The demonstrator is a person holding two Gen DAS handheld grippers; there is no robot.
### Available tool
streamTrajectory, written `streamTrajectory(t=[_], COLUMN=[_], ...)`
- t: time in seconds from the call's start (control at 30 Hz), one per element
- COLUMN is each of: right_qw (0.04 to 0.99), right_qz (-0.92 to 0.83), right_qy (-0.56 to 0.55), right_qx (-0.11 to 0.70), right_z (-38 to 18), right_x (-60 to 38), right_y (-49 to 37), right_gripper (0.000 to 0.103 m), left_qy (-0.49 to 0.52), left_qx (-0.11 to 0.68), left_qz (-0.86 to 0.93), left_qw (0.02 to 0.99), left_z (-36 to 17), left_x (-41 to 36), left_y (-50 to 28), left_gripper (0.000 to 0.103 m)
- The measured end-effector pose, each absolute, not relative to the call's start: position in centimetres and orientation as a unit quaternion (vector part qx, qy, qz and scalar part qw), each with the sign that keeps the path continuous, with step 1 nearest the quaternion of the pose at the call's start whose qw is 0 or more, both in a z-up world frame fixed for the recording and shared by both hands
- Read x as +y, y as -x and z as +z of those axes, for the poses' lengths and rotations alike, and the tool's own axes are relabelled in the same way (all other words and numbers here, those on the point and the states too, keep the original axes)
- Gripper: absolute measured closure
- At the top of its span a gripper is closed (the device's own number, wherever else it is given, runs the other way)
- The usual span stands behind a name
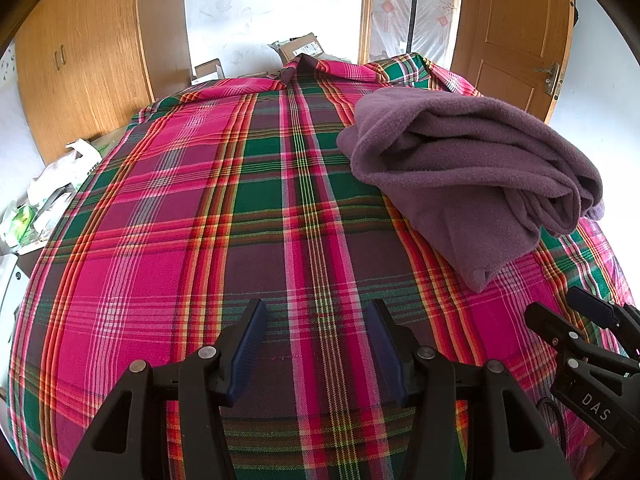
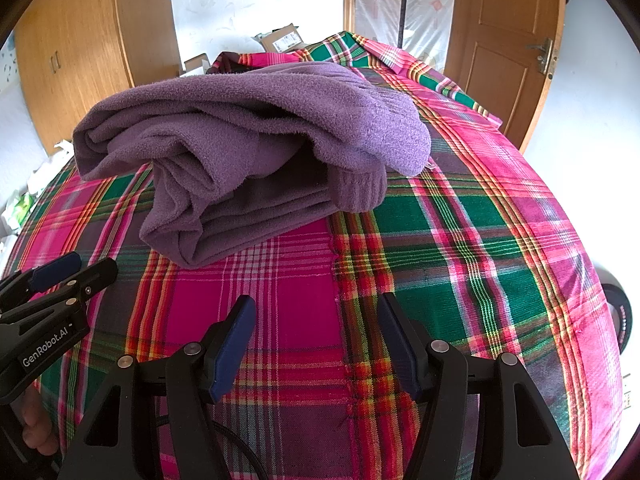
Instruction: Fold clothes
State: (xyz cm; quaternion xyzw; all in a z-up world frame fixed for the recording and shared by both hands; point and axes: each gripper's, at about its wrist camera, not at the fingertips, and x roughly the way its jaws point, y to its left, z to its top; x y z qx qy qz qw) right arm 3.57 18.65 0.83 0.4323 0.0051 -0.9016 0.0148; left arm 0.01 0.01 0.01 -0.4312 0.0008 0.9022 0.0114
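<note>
Indoors, on a bed — a pause in the folding, with both tools held clear of the cloth.

Landmark: a plaid bedspread (image 1: 192, 216) in pink, green and purple covers the whole bed and fills both views.

Garment: a purple fleece garment (image 1: 472, 168) lies bunched and roughly folded on the bedspread, its layers stacked loosely with a ribbed cuff (image 2: 360, 192) showing at the near edge in the right wrist view.

Left gripper (image 1: 316, 344): fingers spread wide with nothing between them, hovering above bare plaid; the garment sits ahead of it and to its right, well apart from the blue pads (image 1: 250, 344).

Right gripper (image 2: 316, 340): likewise wide and empty, poised above the bedspread just short of the garment's near fold — no contact between them.

Pairing: each tool shows at the edge of the other's view, side by side over the near part of the bedspread.

Hand: fingers of the person's hand (image 2: 36, 428) show at the lower left of the right wrist view, below the left tool.

Backdrop: beyond the bedspread's far edge stand a wooden wardrobe (image 1: 84, 52), a wooden door (image 1: 516, 28) and cardboard boxes (image 1: 300, 46).
</note>
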Motion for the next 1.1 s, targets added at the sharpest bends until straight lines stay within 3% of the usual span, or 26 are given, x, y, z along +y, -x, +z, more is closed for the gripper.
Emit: streamTrajectory(t=[0.87, 1.1], right_qw=[0.014, 0.014], right_qz=[-0.902, -0.902], right_qy=[-0.432, -0.433], right_qx=[0.005, 0.005], right_z=[0.78, 0.80], right_x=[18.68, 18.72], right_y=[-3.55, -3.54], right_gripper=[0.038, 0.038], left_qy=[0.432, 0.433], left_qx=[0.005, 0.002], left_qz=[0.902, 0.901], left_qw=[0.009, 0.003], left_z=[0.07, 0.01], left_x=[0.33, -0.14], left_y=[-0.34, -0.26], left_gripper=[0.049, 0.043])
